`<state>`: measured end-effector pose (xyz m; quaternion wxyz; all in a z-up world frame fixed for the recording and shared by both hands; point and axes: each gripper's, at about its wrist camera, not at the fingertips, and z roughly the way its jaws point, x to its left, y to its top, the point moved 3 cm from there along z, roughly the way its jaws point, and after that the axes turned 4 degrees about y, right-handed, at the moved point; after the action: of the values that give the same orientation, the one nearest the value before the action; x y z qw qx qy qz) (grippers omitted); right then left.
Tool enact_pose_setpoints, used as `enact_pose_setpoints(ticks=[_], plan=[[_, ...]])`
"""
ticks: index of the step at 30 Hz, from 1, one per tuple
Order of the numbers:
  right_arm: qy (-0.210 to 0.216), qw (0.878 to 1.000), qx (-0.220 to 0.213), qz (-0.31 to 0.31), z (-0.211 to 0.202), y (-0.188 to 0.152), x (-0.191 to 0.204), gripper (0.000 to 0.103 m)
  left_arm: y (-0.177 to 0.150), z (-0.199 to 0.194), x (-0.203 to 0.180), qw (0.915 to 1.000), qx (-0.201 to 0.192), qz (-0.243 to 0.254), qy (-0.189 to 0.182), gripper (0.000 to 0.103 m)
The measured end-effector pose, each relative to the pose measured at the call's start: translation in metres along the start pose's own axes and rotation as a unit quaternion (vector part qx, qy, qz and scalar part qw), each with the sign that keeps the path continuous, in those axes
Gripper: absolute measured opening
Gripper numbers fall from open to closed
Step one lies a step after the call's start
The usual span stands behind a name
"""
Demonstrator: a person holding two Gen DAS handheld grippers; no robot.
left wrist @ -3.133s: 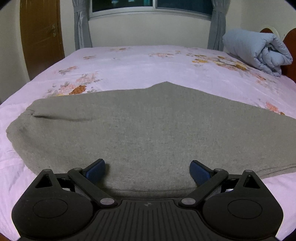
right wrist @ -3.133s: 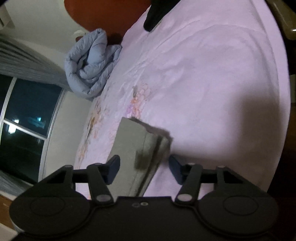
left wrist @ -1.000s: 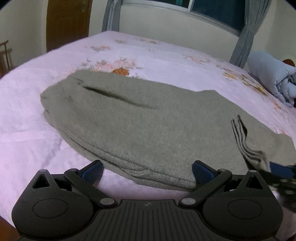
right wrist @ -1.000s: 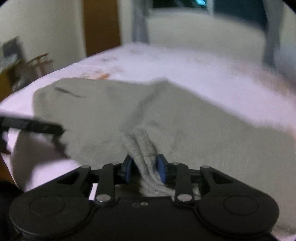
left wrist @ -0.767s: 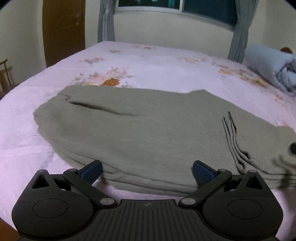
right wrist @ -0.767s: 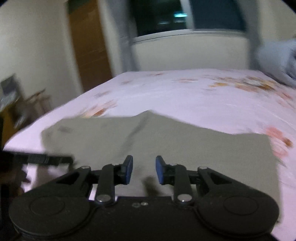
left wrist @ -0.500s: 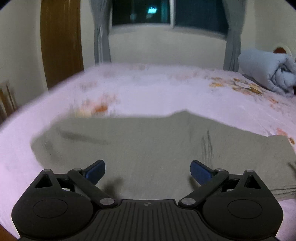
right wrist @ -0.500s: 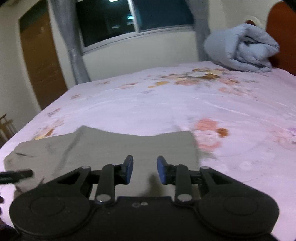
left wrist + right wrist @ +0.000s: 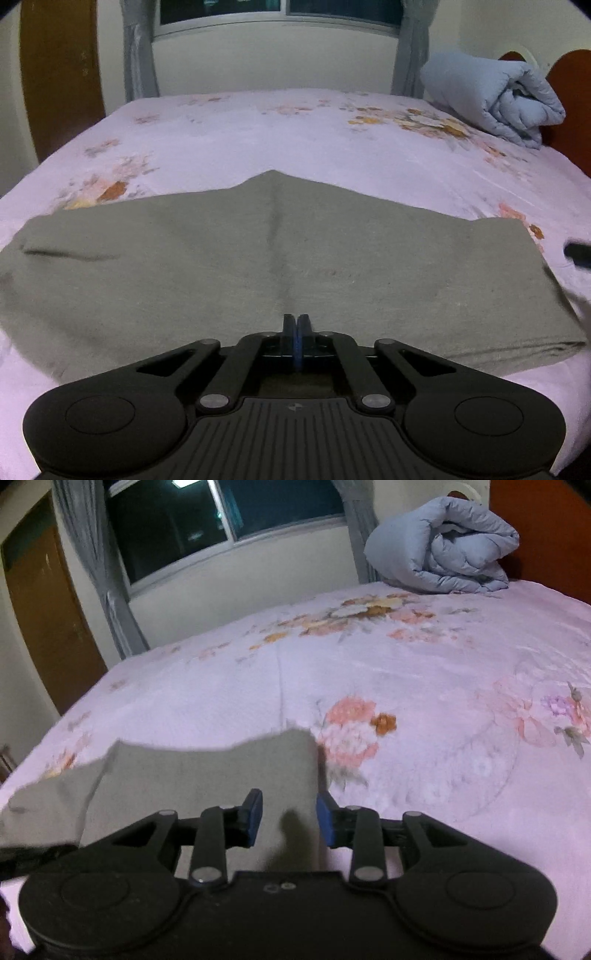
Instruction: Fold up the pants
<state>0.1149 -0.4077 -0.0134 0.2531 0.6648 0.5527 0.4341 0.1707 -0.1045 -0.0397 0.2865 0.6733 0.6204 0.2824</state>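
the pants (image 9: 295, 266) lie folded flat across the near side of the bed (image 9: 295, 147), so with your left gripper (image 9: 296, 332) just snapped together on nothing and your right gripper (image 9: 289, 818) part-spread and empty above their right end, next regrasp an end for another fold.

Left gripper (image 9: 297, 334) pressed closed — right gripper (image 9: 289, 821) slightly parted.

The left gripper (image 9: 297, 334), wide open a second ago, has just snapped shut with nothing between its pads. The right gripper (image 9: 289, 821) has let go of the bunched hem and hangs part open. The pants (image 9: 280, 266) now lie flat, their end folded over leftward, toward 9 o'clock.
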Motion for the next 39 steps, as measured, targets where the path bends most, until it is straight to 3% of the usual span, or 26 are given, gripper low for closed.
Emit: enact_pose_setpoints(ticks=[3, 6, 7, 9, 10, 14, 16, 19, 23, 25, 27, 29, 31, 33, 34, 37, 39], plan=[[0.022, 1.000, -0.004, -0.002, 0.015, 0.018, 0.003, 0.027, -0.009, 0.006, 0.005, 0.9999, 0.006, -0.001, -0.012, 0.000], [0.072, 0.997, 0.011, 0.008, 0.041, 0.024, 0.008, 0.026, -0.011, 0.014, 0.011, 0.9993, 0.027, -0.020, -0.014, 0.000], [0.073, 0.997, 0.032, 0.022, 0.054, 0.022, 0.005, 0.027, -0.012, 0.016, 0.013, 0.9991, 0.031, -0.026, -0.017, 0.000], [0.016, 0.993, 0.110, 0.041, 0.086, 0.011, -0.009, 0.023, -0.011, 0.013, 0.014, 0.9989, 0.031, -0.028, -0.021, 0.000], [0.023, 0.992, 0.114, 0.053, 0.088, 0.009, -0.013, 0.022, -0.011, 0.011, 0.017, 0.9986, 0.030, -0.035, -0.025, 0.000], [0.041, 0.997, 0.051, 0.037, 0.048, 0.019, 0.001, 0.029, -0.008, -0.005, 0.043, 0.9981, 0.012, -0.059, -0.013, 0.000], [0.084, 0.995, 0.050, 0.023, 0.034, 0.013, 0.024, 0.029, -0.007, -0.008, 0.059, 0.9975, 0.007, -0.070, 0.000, 0.001], [0.130, 0.988, 0.068, -0.057, 0.029, -0.007, 0.083, 0.028, -0.003, -0.006, 0.097, 0.9952, 0.003, -0.094, 0.026, 0.001], [0.154, 0.980, 0.079, -0.100, 0.047, -0.021, 0.145, 0.031, -0.004, -0.006, 0.155, 0.9889, 0.009, -0.134, 0.063, 0.001], [0.166, 0.973, 0.107, -0.117, 0.063, -0.035, 0.171, 0.030, -0.009, -0.009, 0.176, 0.9866, 0.010, -0.147, 0.069, 0.001], [0.184, 0.955, 0.195, -0.130, 0.081, -0.067, 0.194, 0.032, -0.015, -0.008, 0.192, 0.9856, 0.014, -0.148, 0.080, 0.001], [0.166, 0.947, 0.162, -0.223, 0.067, -0.083, 0.213, 0.043, -0.022, -0.007, 0.207, 0.9838, 0.014, -0.158, 0.083, 0.001], [0.178, 0.944, 0.159, -0.228, 0.061, -0.081, 0.215, 0.045, -0.028, -0.002, 0.217, 0.9822, 0.014, -0.164, 0.091, 0.001], [0.192, 0.950, 0.152, -0.195, 0.061, -0.063, 0.206, 0.038, -0.032, 0.005, 0.227, 0.9792, 0.016, -0.179, 0.094, 0.001], [0.190, 0.959, 0.136, -0.164, 0.063, -0.049, 0.199, 0.032, -0.034, 0.009, 0.230, 0.9782, 0.019, -0.185, 0.093, 0.001], [0.130, 0.977, 0.093, -0.139, 0.080, -0.021, 0.188, 0.036, -0.036, 0.018, 0.238, 0.9763, 0.025, -0.193, 0.095, 0.001], [0.102, 0.981, 0.109, -0.125, 0.102, -0.018, 0.186, 0.036, -0.036, 0.021, 0.241, 0.9758, 0.027, -0.195, 0.095, 0.001]])
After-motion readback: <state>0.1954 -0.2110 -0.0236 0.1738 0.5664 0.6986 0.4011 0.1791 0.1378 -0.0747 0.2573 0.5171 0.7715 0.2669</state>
